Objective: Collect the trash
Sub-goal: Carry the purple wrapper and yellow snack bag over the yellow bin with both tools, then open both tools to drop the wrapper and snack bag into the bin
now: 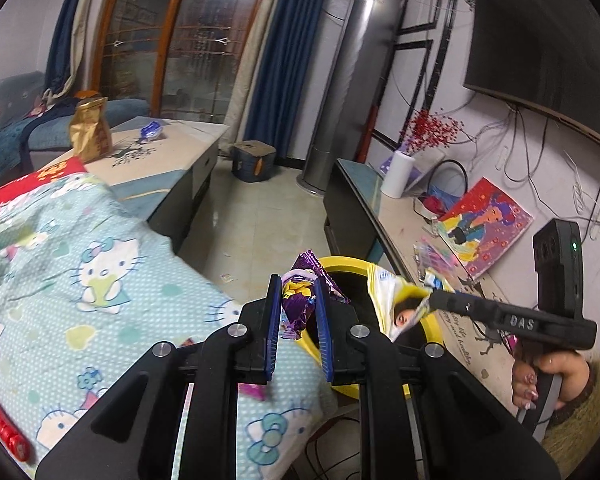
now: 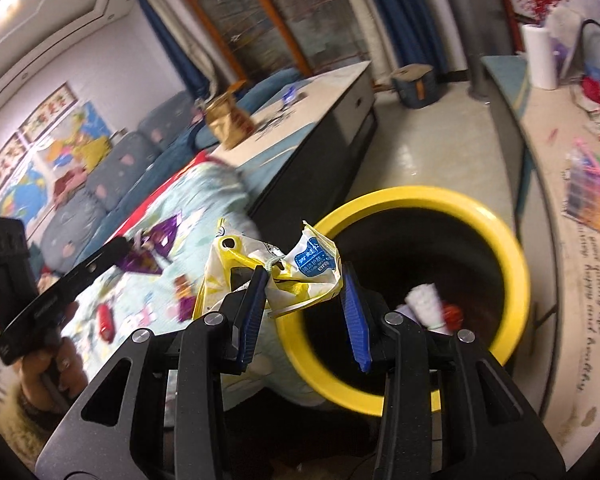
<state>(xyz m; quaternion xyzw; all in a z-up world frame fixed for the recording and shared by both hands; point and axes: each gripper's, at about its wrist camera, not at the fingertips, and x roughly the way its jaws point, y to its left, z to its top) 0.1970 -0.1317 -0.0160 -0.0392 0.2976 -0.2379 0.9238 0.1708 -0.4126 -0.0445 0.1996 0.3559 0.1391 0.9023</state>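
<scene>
Crinkled purple foil snack wrapper [image 1: 300, 300] sits pinched between the blue pads of the left claw [image 1: 298, 312], held over the near rim of the round yellow-rimmed trash bin [image 1: 430, 322], at 12 o'clock in the left wrist view. From the right wrist camera the same wrapper [image 2: 150, 250] shows at 10 o'clock, hanging off the left claw's tip above the bedding.

Crumpled yellow-and-white plastic wrapper [image 2: 296, 272] with a blue label is between the right claw's [image 2: 304, 300] blue pads; jaws stand wide, left pad touching it, right pad looks just clear — can't tell if it's truly gripped. Wrapper hangs at the bin's [image 2: 512, 256] 9 o'clock rim. In the left view that wrapper [image 1: 396, 300] dangles from the right claw's [image 1: 434, 296] tip over the bin mouth.

Bin interior is dark, with white and red scraps [image 2: 430, 304] inside.

Light-blue cartoon-cat quilt [image 1: 100, 272] lies at 9 o'clock of the bin, touching it. Gold foil bag [image 1: 90, 130] stands on the pale worktop [image 1: 172, 148] at 11 o'clock, well apart.
</scene>
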